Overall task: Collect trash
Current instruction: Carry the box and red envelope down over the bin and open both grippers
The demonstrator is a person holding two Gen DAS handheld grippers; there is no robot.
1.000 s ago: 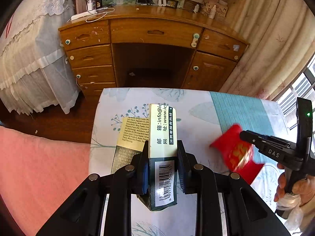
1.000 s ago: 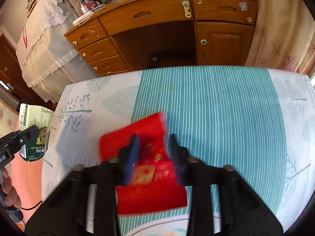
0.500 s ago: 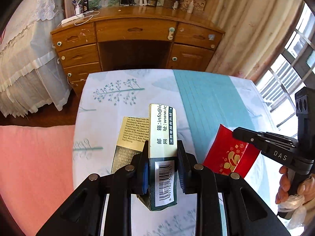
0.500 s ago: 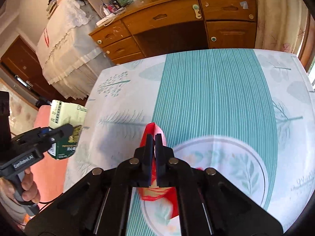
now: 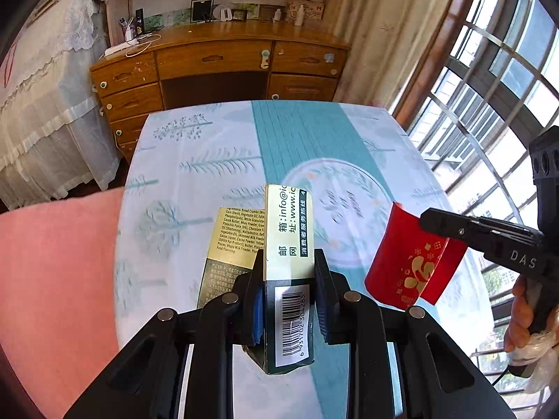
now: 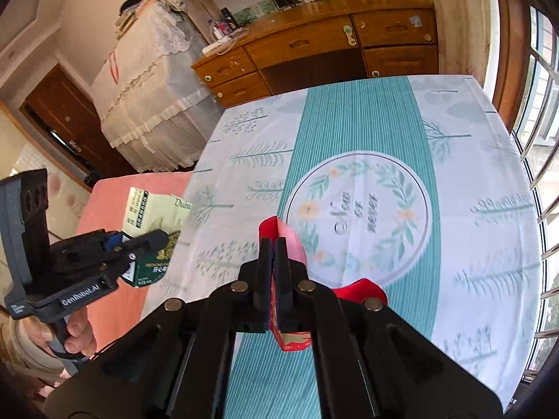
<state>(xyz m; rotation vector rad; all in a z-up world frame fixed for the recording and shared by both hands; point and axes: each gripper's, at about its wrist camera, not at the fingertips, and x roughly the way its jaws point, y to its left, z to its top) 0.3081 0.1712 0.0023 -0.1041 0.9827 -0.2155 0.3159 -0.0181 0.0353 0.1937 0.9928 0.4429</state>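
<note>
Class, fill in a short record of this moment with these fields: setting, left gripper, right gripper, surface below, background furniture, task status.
setting: bedroom with a window at the right
left gripper: left gripper clamped on a green and cream carton, held off the surface
right gripper: right gripper shut on a red envelope, also lifted
surface below: tablecloth, teal stripe and wreath print, no trash visible on it
background furniture: wooden desk; lace-covered furniture
task status: both items picked up, no bin in view
</note>
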